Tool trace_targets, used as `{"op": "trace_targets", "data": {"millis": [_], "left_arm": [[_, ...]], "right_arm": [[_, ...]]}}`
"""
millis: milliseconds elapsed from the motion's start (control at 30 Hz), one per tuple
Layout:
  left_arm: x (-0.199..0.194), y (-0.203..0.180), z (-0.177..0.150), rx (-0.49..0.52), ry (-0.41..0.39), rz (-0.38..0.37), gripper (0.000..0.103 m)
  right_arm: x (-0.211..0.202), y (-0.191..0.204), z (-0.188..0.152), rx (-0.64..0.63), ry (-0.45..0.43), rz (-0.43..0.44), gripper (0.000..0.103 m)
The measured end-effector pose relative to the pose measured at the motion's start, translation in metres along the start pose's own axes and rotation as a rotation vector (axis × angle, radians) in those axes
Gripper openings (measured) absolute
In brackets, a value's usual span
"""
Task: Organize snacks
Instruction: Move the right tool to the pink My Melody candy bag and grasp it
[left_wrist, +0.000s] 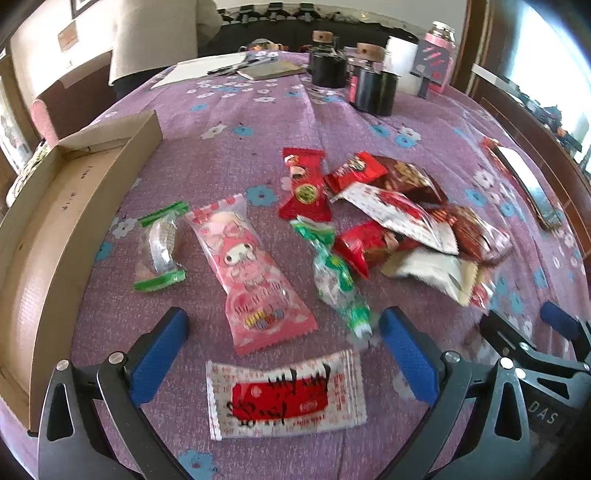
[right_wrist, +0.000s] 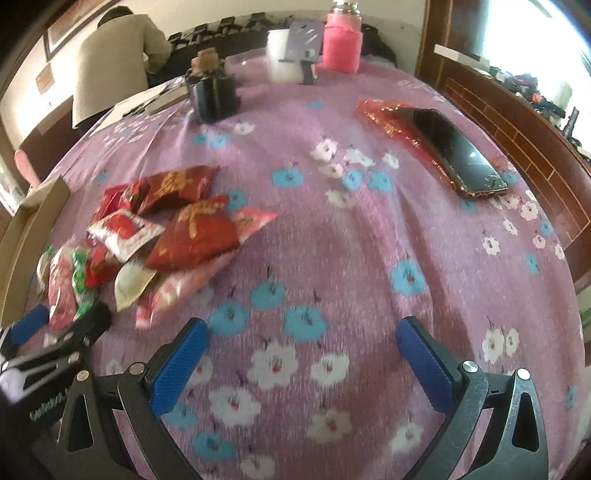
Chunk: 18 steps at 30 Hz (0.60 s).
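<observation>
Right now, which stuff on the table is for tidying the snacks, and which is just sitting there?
For the job:
pink bunny packet
white-and-red packet
green-ended clear candy
pile of red packets
cardboard box

Just lying about:
phone
pink bottle
black jars
papers

We see bare cloth under the right claw (right_wrist: 303, 354), spread wide with nothing between its fingers. The snack heap (right_wrist: 166, 236) blocks the way toward the table's left edge, where the cardboard box (left_wrist: 55, 229) stands walled. Loose packets crowd the left claw (left_wrist: 284, 350). A phone (right_wrist: 458, 147) lies near the right edge; dark jars (left_wrist: 354, 81) bar the far edge.
</observation>
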<state>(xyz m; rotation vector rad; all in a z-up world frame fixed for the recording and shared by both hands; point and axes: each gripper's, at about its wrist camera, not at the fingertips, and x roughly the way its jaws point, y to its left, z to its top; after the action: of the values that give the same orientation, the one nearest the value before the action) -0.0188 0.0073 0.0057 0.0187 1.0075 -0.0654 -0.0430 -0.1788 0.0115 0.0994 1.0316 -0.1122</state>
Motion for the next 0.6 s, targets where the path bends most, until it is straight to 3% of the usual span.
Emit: {"op": "trace_targets", "data": {"millis": [133, 200, 333, 467, 533, 600], "left_arm": [[-0.021, 0.012, -0.006, -0.036, 0.01, -0.142, 0.103], [-0.044, 0.02, -0.009, -0.037, -0.053, -0.166, 0.103], [-0.102, 0.045, -0.017, -0.011, -0.244, -0.153, 0.103], [-0.154, 0.088, -0.019, -0.071, -0.394, -0.101, 0.103], [-0.171, 0.104, -0.021, -0.101, -0.443, -0.042, 0.103], [-0.182, 0.12, -0.021, -0.129, -0.461, -0.057, 0.103]], "right_arm": [[-0.001, 0.0, -0.001, -0.017, -0.011, 0.013, 0.103], [-0.001, 0.001, -0.001, -0.014, -0.013, 0.007, 0.103], [-0.001, 0.001, 0.0, -0.012, -0.018, 0.006, 0.103], [0.0, 0.001, 0.001, -0.012, -0.023, 0.003, 0.103], [0.001, 0.002, 0.003, -0.02, -0.016, 0.0, 0.103], [0.002, 0.003, 0.003, -0.031, -0.014, -0.007, 0.103]]}}
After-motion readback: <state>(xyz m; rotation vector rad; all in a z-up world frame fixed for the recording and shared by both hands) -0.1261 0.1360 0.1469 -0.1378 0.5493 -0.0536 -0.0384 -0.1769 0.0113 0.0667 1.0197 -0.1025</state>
